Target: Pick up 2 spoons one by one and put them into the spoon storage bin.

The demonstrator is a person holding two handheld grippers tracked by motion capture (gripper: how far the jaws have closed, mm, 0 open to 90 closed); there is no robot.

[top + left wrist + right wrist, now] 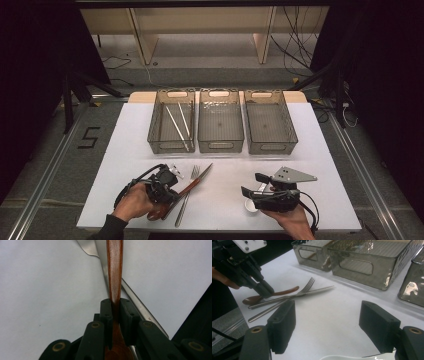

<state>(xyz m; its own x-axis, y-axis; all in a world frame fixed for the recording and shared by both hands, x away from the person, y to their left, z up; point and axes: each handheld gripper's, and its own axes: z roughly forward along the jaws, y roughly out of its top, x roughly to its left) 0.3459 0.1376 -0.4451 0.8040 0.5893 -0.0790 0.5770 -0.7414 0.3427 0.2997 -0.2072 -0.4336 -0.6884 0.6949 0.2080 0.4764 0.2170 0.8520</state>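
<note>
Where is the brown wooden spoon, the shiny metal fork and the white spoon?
Brown wooden spoon (114, 270), left gripper view, on its handle.
Shiny metal fork (308, 285), right gripper view, on its tines.
White spoon (250, 205), high view, on its bowl.

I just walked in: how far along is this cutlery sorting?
Early on. Two chopsticks already lie in the left bin. The left gripper has its jaws shut on the wooden spoon. The fork, knife and white spoon remain on the table; the right gripper waits open.
</note>
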